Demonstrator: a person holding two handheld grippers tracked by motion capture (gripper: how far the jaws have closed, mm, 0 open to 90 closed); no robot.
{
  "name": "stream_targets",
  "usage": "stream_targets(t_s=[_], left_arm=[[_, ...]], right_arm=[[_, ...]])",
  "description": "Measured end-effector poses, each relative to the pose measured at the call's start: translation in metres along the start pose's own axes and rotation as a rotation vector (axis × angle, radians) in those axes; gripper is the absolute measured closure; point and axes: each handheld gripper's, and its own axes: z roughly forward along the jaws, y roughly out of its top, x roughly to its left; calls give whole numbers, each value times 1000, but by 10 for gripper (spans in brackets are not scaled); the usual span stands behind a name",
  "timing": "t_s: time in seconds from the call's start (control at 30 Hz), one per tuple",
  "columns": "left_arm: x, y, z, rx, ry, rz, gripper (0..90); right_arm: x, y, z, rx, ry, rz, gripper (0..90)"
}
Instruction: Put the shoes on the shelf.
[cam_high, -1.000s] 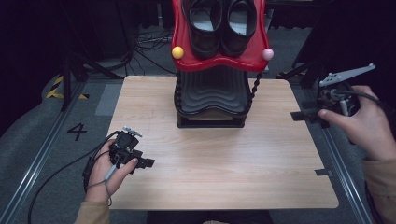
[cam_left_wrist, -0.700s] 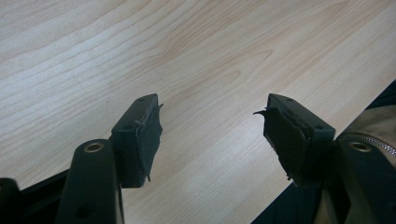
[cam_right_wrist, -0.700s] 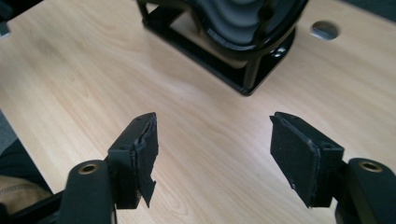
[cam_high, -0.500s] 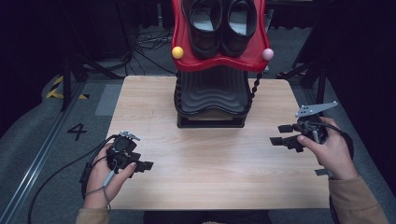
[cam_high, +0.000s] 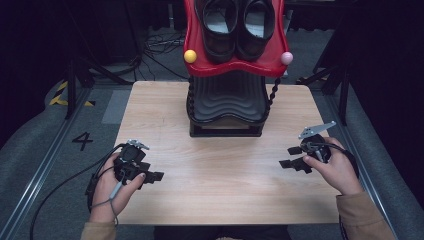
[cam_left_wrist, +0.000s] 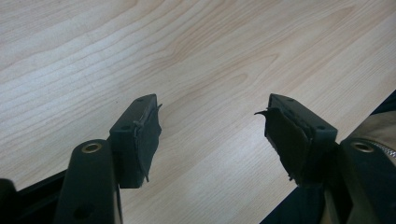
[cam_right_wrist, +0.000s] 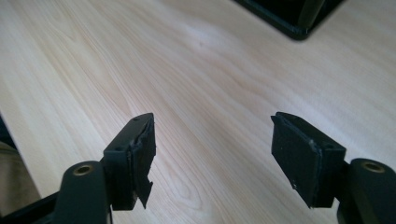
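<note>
I've got the left gripper (cam_high: 154, 176) low over the table (cam_high: 220, 175) near its front-left corner, jaws wide apart w/ nothing btwn them, just bare wood; right gripper (cam_high: 291, 156) sits over the right side, its jaws have just been opening, now fully spread, nothing btwn them either; both grippers well apart; black shoes (cam_high: 239, 27) sit side by side on the red top tray (cam_high: 197, 67) of the rack (cam_high: 227, 100) at table's far edge.

Black shoes (cam_high: 239, 27) atop red rack (cam_high: 197, 65)
</note>
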Motion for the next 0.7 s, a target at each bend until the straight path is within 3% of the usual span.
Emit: stream_targets(t_s=[0.2, 0.27, 0.4, 0.6, 0.7], left_arm=[[2, 0, 7, 31, 1, -3, 355], [2, 0, 8, 40, -1, -3, 354], [4, -1, 13, 70, 9, -9, 353], [4, -1, 19, 86, 11, 5, 352], [4, -1, 23, 93, 18, 13, 345]], right_arm=[[-1, -10, 28, 148, -25, -24, 299], [-1, -11, 30, 161, -29, -22, 300], [0, -16, 36, 269, -46, -39, 311], [-1, -19, 41, 298, -47, -41, 306], [-3, -20, 43, 303, -36, -68, 307]])
